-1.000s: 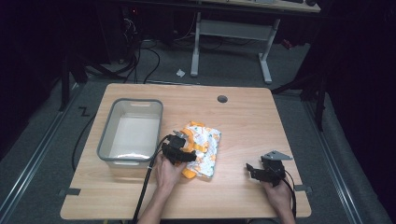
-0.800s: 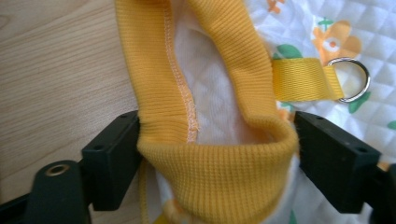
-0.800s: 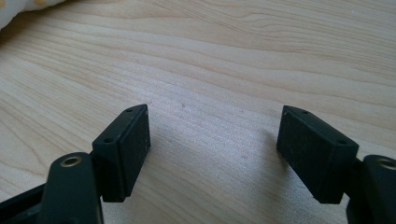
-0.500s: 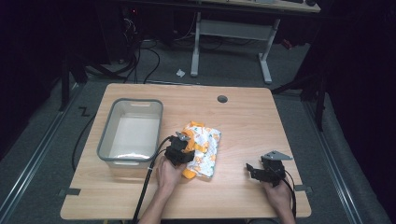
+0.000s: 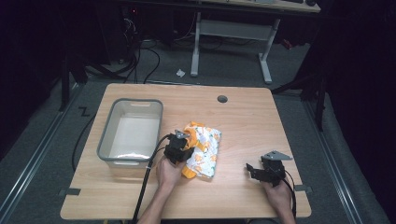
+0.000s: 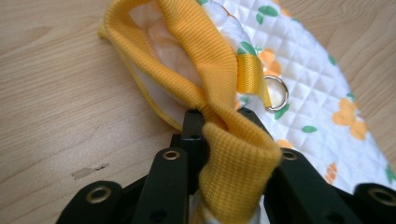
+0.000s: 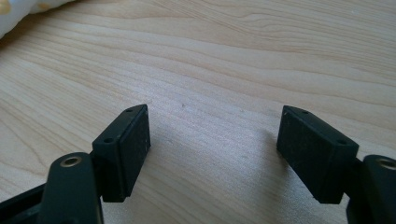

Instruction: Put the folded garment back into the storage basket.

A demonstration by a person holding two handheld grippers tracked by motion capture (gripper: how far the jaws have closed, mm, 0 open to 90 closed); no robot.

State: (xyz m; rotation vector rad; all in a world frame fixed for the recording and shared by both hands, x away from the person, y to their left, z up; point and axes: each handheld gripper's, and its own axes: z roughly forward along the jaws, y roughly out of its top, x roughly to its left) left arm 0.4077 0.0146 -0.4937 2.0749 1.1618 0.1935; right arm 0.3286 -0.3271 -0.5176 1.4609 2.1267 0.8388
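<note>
Left claw (image 6: pixel 219 116) clamped on garment's (image 5: pixel 204 148) yellow ribbed edge beside bin (image 5: pixel 131 133); right claw (image 7: pixel 212 149) wide open, empty, over bare desk (image 5: pixel 243 116).

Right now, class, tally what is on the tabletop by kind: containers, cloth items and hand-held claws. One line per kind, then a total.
Containers: 1, the grey bin
Cloth items: 1, the quilted orange-flowered garment
Claws: 2, the left claw shut on the garment's yellow ribbed edge, the right claw open
Total: 4
</note>
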